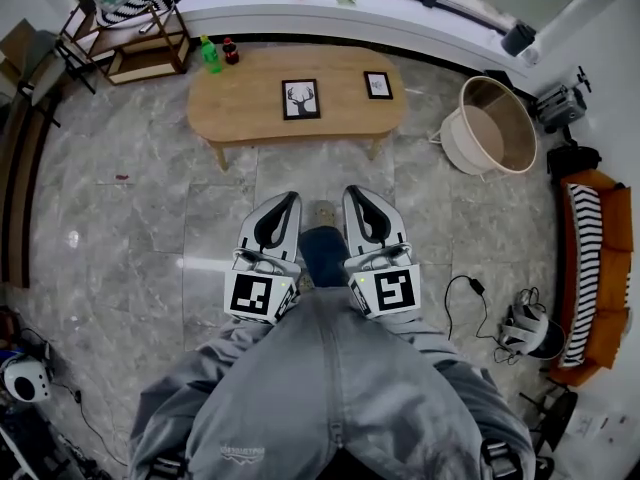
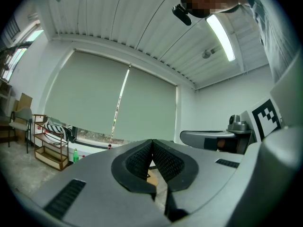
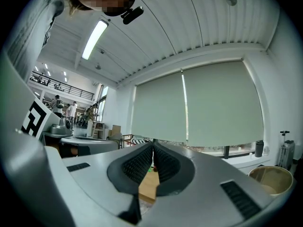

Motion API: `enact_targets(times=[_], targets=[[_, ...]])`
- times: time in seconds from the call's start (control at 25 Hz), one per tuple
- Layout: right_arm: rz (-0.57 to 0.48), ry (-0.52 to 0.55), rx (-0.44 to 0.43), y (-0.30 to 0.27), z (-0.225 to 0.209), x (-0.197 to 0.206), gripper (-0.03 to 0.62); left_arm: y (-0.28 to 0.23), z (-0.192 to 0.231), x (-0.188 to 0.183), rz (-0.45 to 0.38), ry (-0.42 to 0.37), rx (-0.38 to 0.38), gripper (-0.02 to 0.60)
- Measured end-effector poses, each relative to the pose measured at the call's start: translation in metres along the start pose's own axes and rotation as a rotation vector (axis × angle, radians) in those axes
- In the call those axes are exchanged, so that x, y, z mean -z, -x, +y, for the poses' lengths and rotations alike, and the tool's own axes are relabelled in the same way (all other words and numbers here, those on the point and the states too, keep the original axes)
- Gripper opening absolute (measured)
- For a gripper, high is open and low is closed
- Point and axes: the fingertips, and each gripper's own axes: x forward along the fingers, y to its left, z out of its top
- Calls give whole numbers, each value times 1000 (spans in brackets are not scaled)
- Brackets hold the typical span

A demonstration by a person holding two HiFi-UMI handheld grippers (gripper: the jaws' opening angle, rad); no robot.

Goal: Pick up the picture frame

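Observation:
Two black picture frames lie on a low wooden table (image 1: 240, 103) ahead of me. The larger frame (image 1: 301, 99) shows a deer; the smaller frame (image 1: 378, 85) lies to its right. In the head view both grippers are held level, side by side above my knees and well short of the table. My left gripper (image 1: 292, 198) is shut with nothing between its jaws, and my right gripper (image 1: 352, 192) is shut and empty as well. In each gripper view, the left gripper (image 2: 152, 142) and the right gripper (image 3: 153, 142), the dark ribbed pads meet. A strip of table shows beyond them.
A green bottle (image 1: 210, 56) and a dark bottle (image 1: 231, 51) stand at the table's left end. A round white tub (image 1: 490, 125) sits to the right of the table, a wooden shelf (image 1: 135, 28) at the far left. An orange sofa (image 1: 592, 268), a cable (image 1: 465, 288) and a helmet (image 1: 530, 330) are at the right.

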Motion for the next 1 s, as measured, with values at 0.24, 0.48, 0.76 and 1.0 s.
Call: enact_targets(times=[0.24, 0.48, 0.76, 1.0], targets=[[-17, 4, -25, -29, -10, -4, 32, -25, 11, -2, -3, -2, 7, 17], [-5, 2, -44, -88, -45, 5, 32, -84, 40, 4, 9, 0, 7, 17], [12, -14, -90, -185, -106, 8, 33, -182, 85, -1, 25, 4, -18, 17], [22, -13, -135, -253, -157, 12, 34, -261, 115, -1, 21, 9, -57, 17]])
